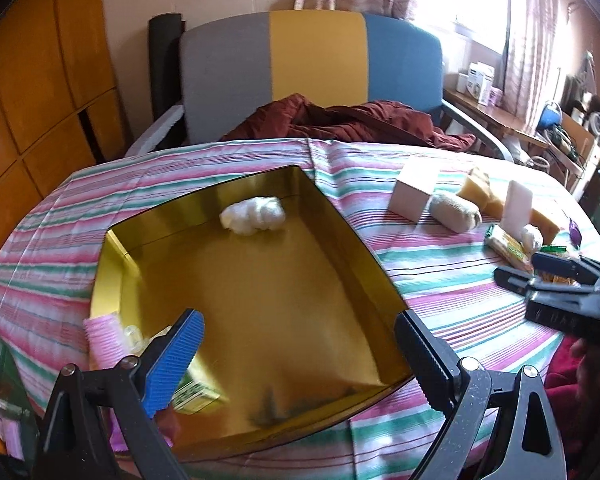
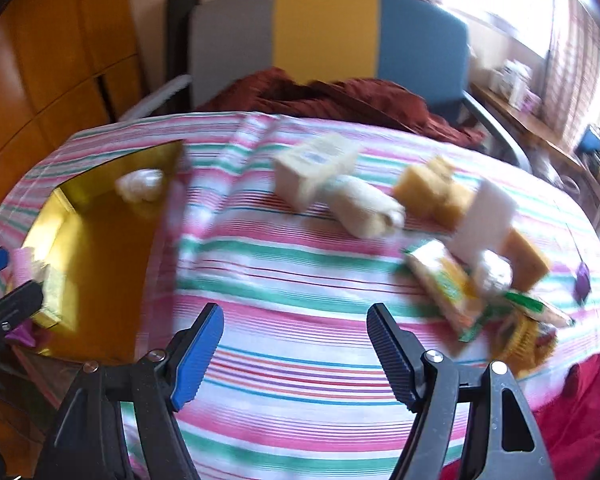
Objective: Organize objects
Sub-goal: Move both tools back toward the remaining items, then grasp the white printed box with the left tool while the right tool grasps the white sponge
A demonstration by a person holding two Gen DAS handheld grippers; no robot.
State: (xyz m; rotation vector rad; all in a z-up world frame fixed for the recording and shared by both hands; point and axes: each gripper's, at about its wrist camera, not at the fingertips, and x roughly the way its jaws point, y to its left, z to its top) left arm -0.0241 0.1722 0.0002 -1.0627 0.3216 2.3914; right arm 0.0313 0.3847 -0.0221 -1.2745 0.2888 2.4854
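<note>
1. The left claw (image 1: 296, 344) is spread wide over the gold tray (image 1: 364, 240) and nothing is held; a cotton wad (image 1: 254, 214) lies at the tray's far end, ahead of it, and a green carton (image 1: 196, 392) and pink roll (image 1: 104, 336) lie by its blue finger (image 1: 180, 356).
2. The right claw (image 2: 296, 344) is also wide open and empty above bare striped cloth (image 2: 300, 280); the tray lies to its left.
3. The loose pile lies ahead and to the right of the right claw: a white box (image 2: 312, 168), a sock roll (image 2: 368, 208), sponges (image 2: 432, 188), a white block (image 2: 484, 216) and snack packets (image 2: 444, 284).
4. Judged risk: the pile is crowded and touching, so a neighbour could be nudged or dragged when one item is pinched.
5. The right view is blurred, so a grasp aimed now could be misplaced; flat packets could slip.
6. The cloth could be snagged by a low finger.
</note>
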